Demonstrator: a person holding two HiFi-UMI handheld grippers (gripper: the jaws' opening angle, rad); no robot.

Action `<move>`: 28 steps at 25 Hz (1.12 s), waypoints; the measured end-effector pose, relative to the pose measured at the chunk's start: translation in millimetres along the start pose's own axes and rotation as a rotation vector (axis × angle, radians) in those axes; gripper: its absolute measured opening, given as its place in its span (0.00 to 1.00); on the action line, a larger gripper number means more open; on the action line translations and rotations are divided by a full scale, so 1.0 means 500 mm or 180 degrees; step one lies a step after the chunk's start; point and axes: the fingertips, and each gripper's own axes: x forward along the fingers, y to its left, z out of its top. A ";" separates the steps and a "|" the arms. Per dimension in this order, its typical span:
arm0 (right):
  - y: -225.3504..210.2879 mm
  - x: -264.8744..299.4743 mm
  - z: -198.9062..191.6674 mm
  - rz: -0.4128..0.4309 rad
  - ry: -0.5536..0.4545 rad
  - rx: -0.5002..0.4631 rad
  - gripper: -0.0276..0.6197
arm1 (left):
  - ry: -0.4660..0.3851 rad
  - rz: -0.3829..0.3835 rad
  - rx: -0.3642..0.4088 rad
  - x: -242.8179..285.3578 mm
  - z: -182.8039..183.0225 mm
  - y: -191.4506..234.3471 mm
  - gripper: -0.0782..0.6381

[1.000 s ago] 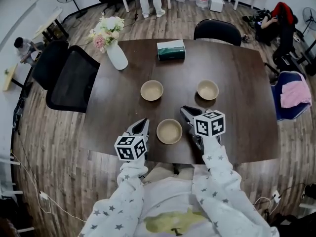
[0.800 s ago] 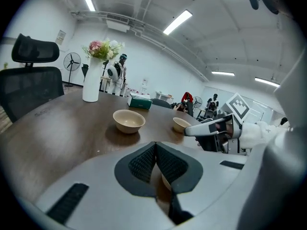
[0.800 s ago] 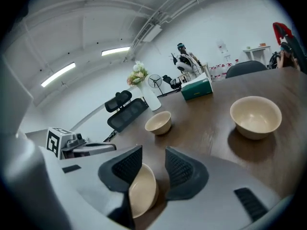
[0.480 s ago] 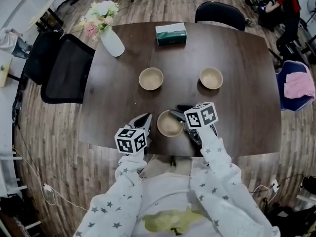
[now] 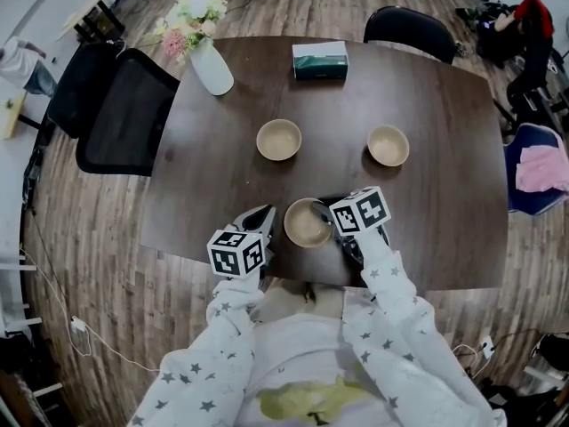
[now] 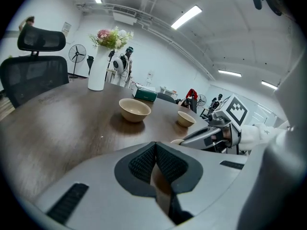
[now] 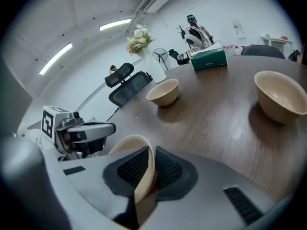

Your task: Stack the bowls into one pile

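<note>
Three beige bowls stand on the dark table [image 5: 444, 221]: a near bowl [image 5: 305, 223], a far left bowl [image 5: 278, 139] and a far right bowl [image 5: 388, 145]. My right gripper [image 5: 327, 221] grips the near bowl's right rim. Its jaws have just been closing, and in the right gripper view the rim [image 7: 144, 169] is pinched between the pads of the right gripper [image 7: 151, 151]. To the left of the near bowl, apart from it, my left gripper [image 5: 260, 215] is shut and empty; its pads [image 6: 144, 163] meet in the left gripper view.
A white vase with flowers [image 5: 211, 65] stands at the table's far left corner, a green tissue box [image 5: 320, 60] at the far edge. Black chairs [image 5: 116, 123] [image 5: 413, 29] stand left of and behind the table. The near table edge runs just below both grippers.
The right gripper moved left from beside the near bowl onto its right rim, opened, then closed on it. The left gripper stayed beside the bowl, still shut.
</note>
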 end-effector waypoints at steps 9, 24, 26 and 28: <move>0.015 -0.017 0.013 0.0132 -0.0096 -0.0186 0.10 | -0.0205 0.0163 -0.0031 -0.026 0.020 0.000 0.15; 0.034 -0.091 0.120 0.0270 -0.0784 0.0071 0.09 | -0.0607 0.0263 -0.0031 -0.060 0.087 -0.005 0.15; 0.030 -0.092 0.138 0.0233 -0.0877 0.0133 0.09 | -0.0612 0.0261 -0.0021 -0.061 0.095 -0.001 0.15; 0.025 -0.091 0.158 0.0211 -0.0974 0.0230 0.09 | -0.0620 0.0256 -0.0010 -0.059 0.104 0.006 0.15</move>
